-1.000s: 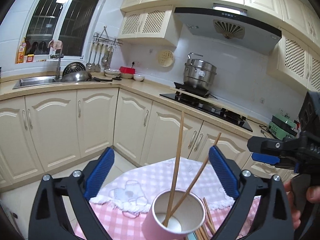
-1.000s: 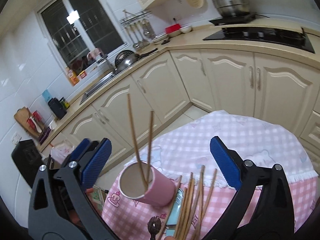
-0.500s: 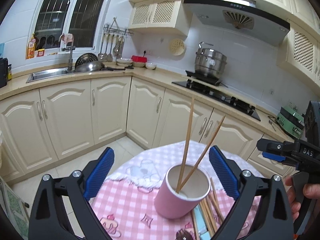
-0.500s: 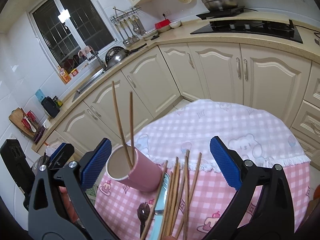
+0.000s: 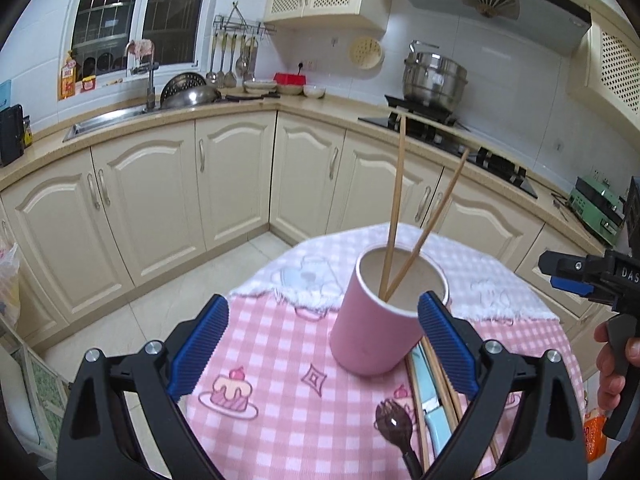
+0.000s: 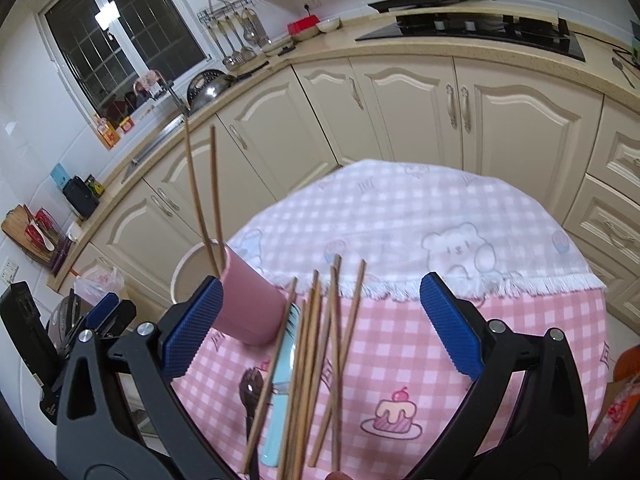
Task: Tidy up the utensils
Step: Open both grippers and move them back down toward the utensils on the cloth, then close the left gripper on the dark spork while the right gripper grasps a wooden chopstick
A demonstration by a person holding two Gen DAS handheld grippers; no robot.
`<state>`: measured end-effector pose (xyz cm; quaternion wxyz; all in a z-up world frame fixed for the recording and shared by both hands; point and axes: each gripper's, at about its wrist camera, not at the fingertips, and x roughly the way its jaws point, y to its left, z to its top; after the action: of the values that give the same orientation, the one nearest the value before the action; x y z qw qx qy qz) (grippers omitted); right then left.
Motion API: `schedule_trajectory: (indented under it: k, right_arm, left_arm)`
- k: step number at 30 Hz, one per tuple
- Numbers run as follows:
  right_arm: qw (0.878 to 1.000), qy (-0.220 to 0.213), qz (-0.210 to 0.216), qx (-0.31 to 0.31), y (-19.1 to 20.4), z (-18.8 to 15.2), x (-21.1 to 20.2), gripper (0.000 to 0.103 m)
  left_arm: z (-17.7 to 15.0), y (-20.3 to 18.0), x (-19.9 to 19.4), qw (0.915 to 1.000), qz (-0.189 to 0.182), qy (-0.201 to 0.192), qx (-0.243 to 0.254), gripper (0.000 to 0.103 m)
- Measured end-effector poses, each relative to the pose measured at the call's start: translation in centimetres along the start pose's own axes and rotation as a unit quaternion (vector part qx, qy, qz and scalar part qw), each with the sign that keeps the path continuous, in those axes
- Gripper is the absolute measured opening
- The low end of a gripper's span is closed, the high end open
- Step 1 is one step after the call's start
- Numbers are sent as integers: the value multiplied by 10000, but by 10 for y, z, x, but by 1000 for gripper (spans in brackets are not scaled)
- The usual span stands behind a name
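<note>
A pink cup [image 5: 380, 320] stands upright on the pink checked tablecloth [image 5: 280, 400] with two wooden chopsticks [image 5: 394, 208] leaning in it. My left gripper [image 5: 322, 344] is open, just in front of and to the left of the cup, holding nothing. Beside the cup lie several loose chopsticks [image 6: 312, 344], a light blue utensil [image 6: 282, 364] and a dark brown fork [image 6: 250, 392]. My right gripper [image 6: 320, 328] hovers open over that pile, with the cup [image 6: 244, 308] by its left finger. The right gripper [image 5: 580, 276] also shows at the right edge of the left wrist view.
The small round table [image 6: 400, 208] sits in a kitchen corner, with cream cabinets [image 5: 160, 200] and tiled floor [image 5: 168, 296] beyond its far edge. A person's hand [image 5: 612, 364] grips the right tool's handle. An orange packet [image 5: 594, 436] lies low at the right.
Both grippers have drawn back and tilted down; the cup and table now sit farther ahead in each view. The cup and chopsticks have not moved. Both grippers stayed open.
</note>
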<state>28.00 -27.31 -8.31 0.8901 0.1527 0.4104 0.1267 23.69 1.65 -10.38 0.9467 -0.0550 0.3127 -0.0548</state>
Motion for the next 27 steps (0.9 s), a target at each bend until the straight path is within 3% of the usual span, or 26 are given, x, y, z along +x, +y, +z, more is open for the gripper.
schedule_trajectory:
  k: [9, 18, 21, 27]
  right_arm:
    - [9975, 525, -299, -363, -6, -31, 23, 97]
    - [9902, 991, -632, -755, -6, -63, 43, 96]
    - [9860, 1158, -728, -949, -4, -71, 52, 88]
    - [9822, 1440, -575, -1056, -1, -83, 65, 60]
  left_arm:
    - [-30, -14, 19, 9974, 212, 637, 269, 94]
    - [-65, -26, 46, 9868, 316, 1504, 512, 94]
    - [-73, -30, 52, 9841, 348, 1651, 554, 94]
    - [-83, -32, 58, 9805, 388, 1830, 595, 94]
